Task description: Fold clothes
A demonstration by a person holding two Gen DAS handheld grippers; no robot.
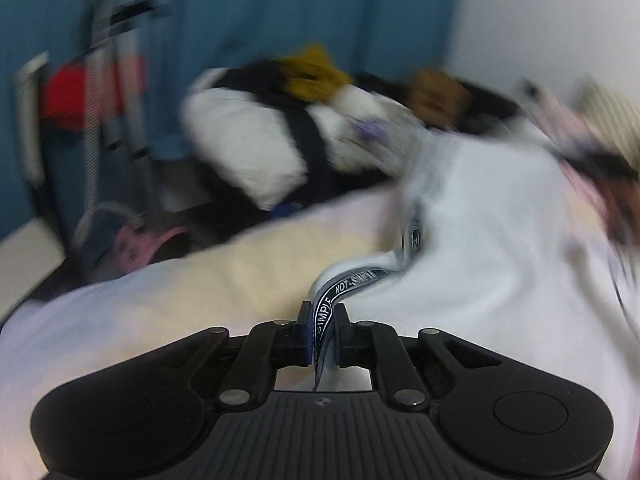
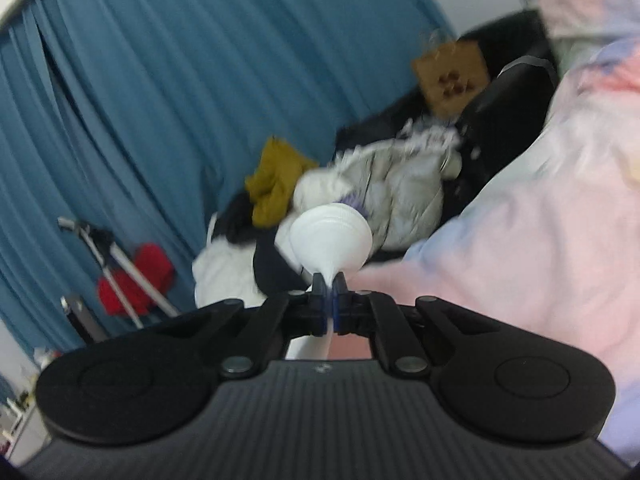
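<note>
A white garment with a dark printed band along its edge spreads over the bed in the left wrist view. My left gripper is shut on that band, which runs back between the fingers. In the right wrist view my right gripper is shut on a white fabric edge that flares up in a cone above the fingertips. Both views are blurred by motion.
A pastel pink and blue bedspread covers the bed. Behind lies a pile of clothes with a mustard item and a brown paper bag. A blue curtain and a rack holding a red cloth stand at the left.
</note>
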